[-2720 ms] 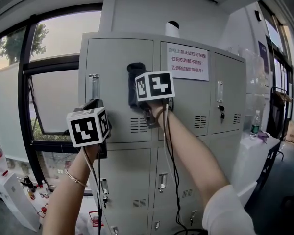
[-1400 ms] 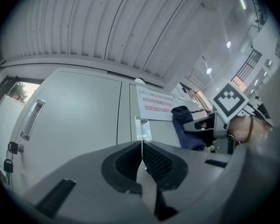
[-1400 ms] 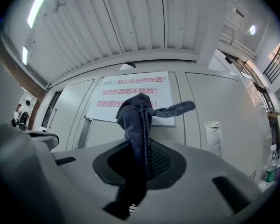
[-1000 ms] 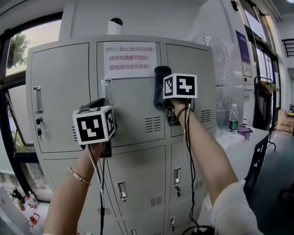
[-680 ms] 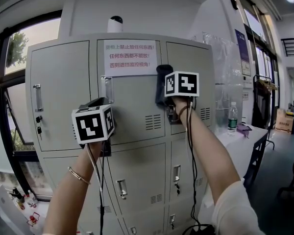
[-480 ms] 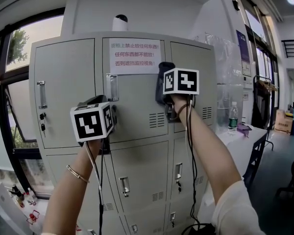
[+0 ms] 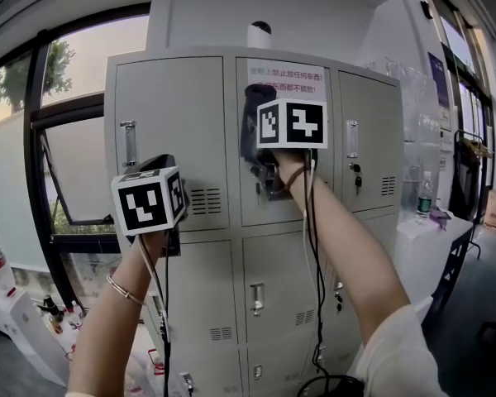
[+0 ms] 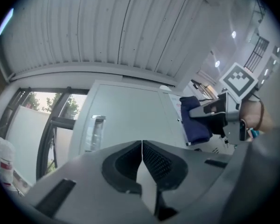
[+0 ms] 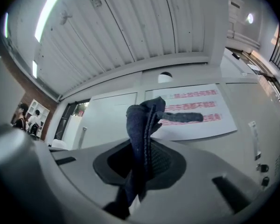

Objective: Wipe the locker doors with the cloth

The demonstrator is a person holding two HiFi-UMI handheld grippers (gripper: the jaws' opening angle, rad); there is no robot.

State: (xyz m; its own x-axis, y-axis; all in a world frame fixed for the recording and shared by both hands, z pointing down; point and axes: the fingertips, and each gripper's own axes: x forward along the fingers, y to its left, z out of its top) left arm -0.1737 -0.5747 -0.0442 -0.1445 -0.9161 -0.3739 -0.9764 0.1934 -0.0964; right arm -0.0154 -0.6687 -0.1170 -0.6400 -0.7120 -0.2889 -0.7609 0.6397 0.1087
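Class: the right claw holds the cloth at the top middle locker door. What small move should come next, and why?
Probably slide the right claw down the middle top door, away from the paper notice. The cloth is clamped in it and overlaps the notice's edge, while bare door lies below.

The cloth (image 7: 250, 122) and right gripper (image 9: 142, 148) hide the paper sign's (image 7: 286, 74) bottom; its print is too small to read. The lockers (image 7: 169, 139) are cut off at 6 o'clock.
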